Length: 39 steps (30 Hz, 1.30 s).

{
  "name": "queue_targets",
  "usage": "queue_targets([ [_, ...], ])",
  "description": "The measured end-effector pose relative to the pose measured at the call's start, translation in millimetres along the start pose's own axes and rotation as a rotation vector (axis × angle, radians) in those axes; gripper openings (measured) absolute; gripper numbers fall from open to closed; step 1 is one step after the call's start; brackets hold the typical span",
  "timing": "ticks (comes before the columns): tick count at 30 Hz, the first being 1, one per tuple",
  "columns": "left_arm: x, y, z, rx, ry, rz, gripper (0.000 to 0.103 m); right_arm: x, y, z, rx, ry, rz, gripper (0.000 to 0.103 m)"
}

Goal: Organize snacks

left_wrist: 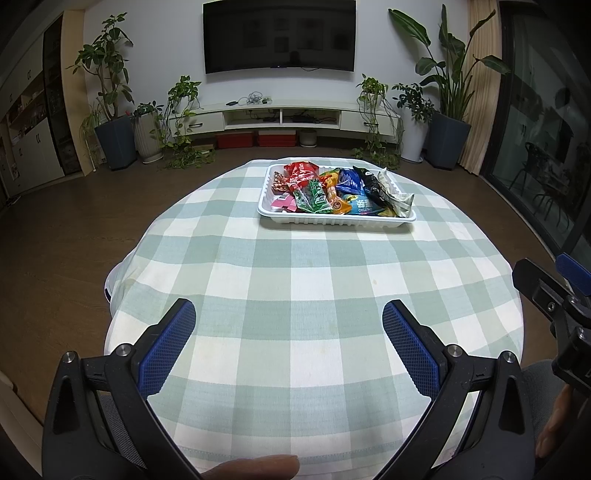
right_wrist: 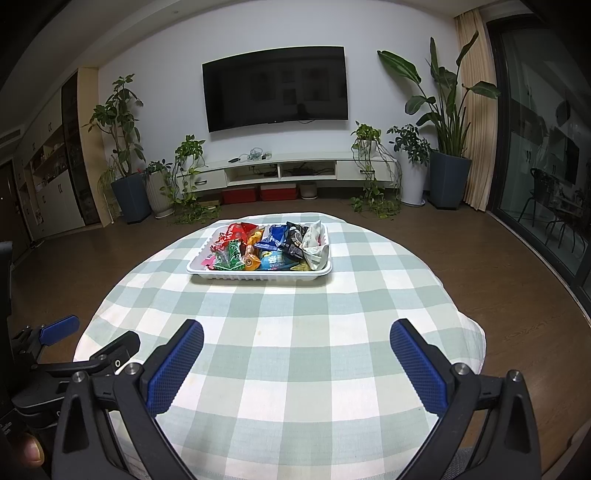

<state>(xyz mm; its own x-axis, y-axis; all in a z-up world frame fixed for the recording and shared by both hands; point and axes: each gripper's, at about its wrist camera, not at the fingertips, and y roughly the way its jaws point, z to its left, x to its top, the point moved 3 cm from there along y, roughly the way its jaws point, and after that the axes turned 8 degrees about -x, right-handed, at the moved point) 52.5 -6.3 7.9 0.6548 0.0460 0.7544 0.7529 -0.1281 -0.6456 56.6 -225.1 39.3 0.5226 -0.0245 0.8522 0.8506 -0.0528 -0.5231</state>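
A white plastic tray point(left_wrist: 334, 220) stands on the far side of the checked tablecloth point(left_wrist: 295, 280). It holds several snack packets: red point(left_wrist: 301, 172), green point(left_wrist: 314, 195), blue point(left_wrist: 351, 181), black point(left_wrist: 373, 186) and silver-white point(left_wrist: 400, 199). The tray also shows in the right wrist view point(right_wrist: 258, 275). My left gripper point(left_wrist: 289, 314) is open and empty over the near part of the table. My right gripper point(right_wrist: 296, 334) is open and empty, also near the front edge, to the right of the left one.
The table is round with a green-and-white cloth point(right_wrist: 295, 332). Brown floor surrounds it. A wall TV point(left_wrist: 279, 35), a low white cabinet point(left_wrist: 280, 118) and potted plants point(left_wrist: 110, 110) stand at the far wall. A glass door point(left_wrist: 546, 129) is on the right.
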Motion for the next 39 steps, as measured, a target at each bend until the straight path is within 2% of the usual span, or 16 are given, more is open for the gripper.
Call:
queue_targets([
  [33,-1,1,-1,0.005,0.003,-0.003,0.103,4,-2,0,0.0,-0.001,0.006,0.103],
  [39,-10,3,7,0.008,0.006,-0.001,0.103,-7,-3,-4,0.007,0.008,0.023,0.103],
])
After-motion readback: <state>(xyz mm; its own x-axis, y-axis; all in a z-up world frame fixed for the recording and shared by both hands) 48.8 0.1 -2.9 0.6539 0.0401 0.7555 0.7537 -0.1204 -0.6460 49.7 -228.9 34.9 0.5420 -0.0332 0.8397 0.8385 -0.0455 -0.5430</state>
